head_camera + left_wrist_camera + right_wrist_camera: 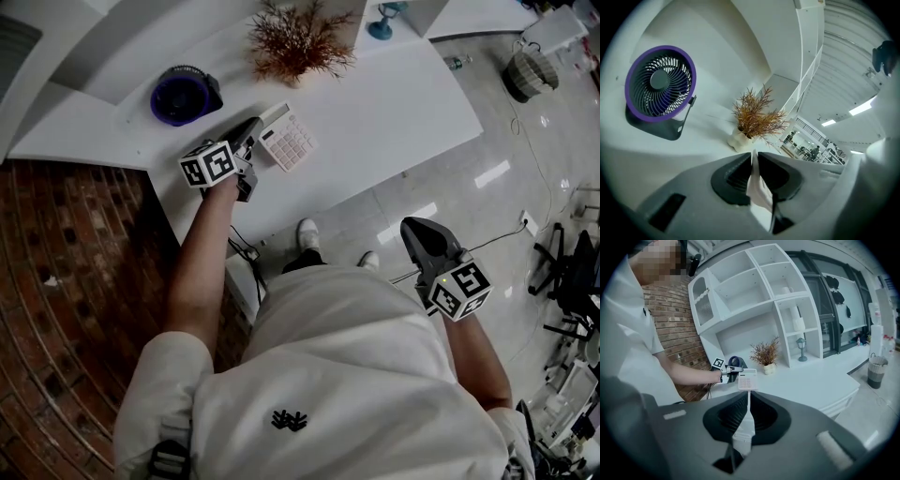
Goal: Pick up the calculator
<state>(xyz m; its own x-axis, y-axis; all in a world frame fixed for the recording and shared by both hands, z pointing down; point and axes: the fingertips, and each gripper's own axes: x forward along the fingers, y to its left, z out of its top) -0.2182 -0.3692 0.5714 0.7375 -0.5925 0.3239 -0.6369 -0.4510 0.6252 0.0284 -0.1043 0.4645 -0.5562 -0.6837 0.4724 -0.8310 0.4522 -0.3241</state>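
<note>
**Light, flat calculator held at one edge**

The pale pink plastic calculator [288, 141] with its rows of small keys is at the near edge of the white table [394, 103]. It is in front of the purple round fan [183, 96] and the brown dried plant in a white pot [298, 42]. The left claw [253, 139] is closed on the calculator's left side, near the display end. In the right gripper view the calculator [747, 381] stands tilted with the keys facing outward, so I judge that it is already off the table or nearly so.

The right claw [419, 232] hangs over the floor, well apart from the table. Its jaws are together and there is nothing between them.

The calculator looks thin, stiff and light, so it should need little force. Its smooth plastic shell can be slippery, and a grip at one edge only lets the free end hang and turn. A hold on the plain frame beside the display seems better to me than one on the keys, which give way under pressure. The display window is the fragile part, so a hard squeeze there is a risk.
</note>
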